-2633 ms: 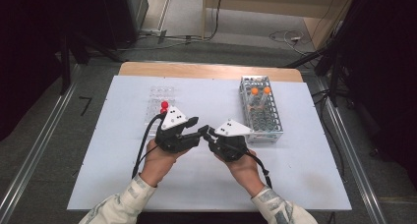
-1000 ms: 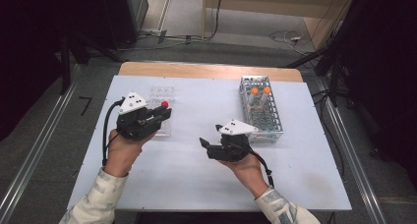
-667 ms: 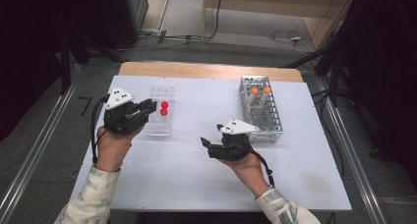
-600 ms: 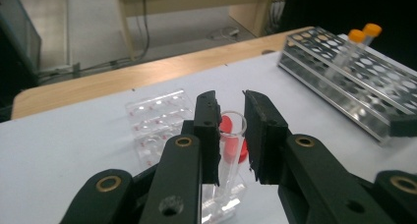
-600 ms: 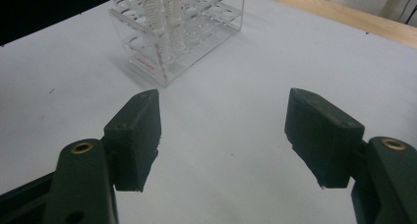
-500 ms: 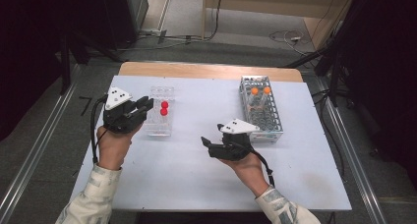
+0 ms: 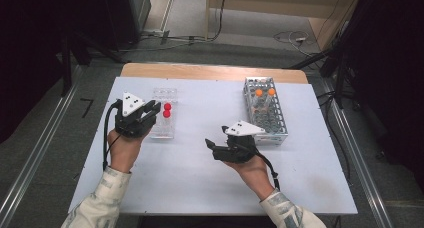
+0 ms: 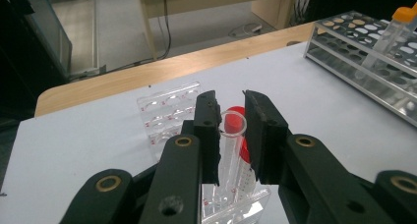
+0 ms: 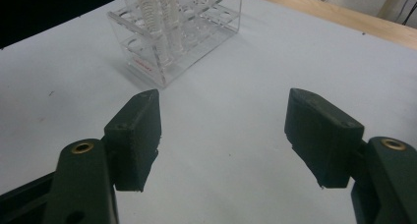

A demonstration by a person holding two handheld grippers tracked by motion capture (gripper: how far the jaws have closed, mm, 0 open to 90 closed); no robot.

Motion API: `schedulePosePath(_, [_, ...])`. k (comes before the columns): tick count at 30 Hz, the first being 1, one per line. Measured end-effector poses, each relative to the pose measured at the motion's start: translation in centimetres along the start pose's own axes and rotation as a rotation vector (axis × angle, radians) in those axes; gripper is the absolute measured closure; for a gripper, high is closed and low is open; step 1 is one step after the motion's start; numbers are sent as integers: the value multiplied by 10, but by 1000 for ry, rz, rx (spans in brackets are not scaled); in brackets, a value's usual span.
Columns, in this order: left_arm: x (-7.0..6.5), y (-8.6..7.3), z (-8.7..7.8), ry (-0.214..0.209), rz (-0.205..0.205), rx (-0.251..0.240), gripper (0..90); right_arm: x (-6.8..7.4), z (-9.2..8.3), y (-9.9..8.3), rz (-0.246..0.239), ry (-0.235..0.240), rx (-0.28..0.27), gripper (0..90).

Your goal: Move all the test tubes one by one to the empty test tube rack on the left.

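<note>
Overhead view, two close gripper views

A metal wire tube rack (image 7: 265,113) stands near the right edge of the white tabletop (image 7: 200,183), holding two orange-capped tubes (image 7: 264,93) at its far end. A bare wooden strip (image 7: 210,72) runs along the tabletop's far edge.

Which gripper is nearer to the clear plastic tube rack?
Left. The left gripper is over the clear rack, jaws shut on a red-capped tube standing in it. The right gripper sits apart, jaws open, nearer the metal rack.
</note>
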State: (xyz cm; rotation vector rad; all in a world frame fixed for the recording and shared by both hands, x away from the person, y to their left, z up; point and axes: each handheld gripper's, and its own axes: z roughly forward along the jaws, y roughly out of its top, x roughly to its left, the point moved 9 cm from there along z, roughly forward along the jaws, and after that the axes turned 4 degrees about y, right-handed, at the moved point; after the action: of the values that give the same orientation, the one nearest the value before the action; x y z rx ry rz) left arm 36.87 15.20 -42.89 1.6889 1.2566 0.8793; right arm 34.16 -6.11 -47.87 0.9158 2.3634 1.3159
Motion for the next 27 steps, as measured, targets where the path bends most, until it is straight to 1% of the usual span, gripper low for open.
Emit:
schedulePosePath(3, [1, -4, 2, 10, 1, 4, 766, 0, 0, 0, 1, 0, -1, 286])
schedulePosePath(5, [1, -7, 4, 11, -2, 12, 765, 0, -1, 0, -2, 0, -3, 286])
schedulePosePath(8, [0, -12, 7, 12, 6, 28, 763, 0, -1, 0, -2, -1, -3, 286])
schedulePosePath(15, [0, -22, 14, 4, -9, 60, 761, 0, -1, 0, 1, -2, -2, 285])
schedulePosePath(21, [0, -23, 14, -10, -26, 66, 753, -1, -1, 0, 1, -3, -2, 286])
schedulePosePath(24, [-1, -22, 13, -16, -31, 64, 717, -1, -1, 0, -2, -4, -1, 285])
schedulePosePath(27, [0, -22, 13, -16, -39, 61, 716, 0, -1, 0, 0, -4, -1, 286])
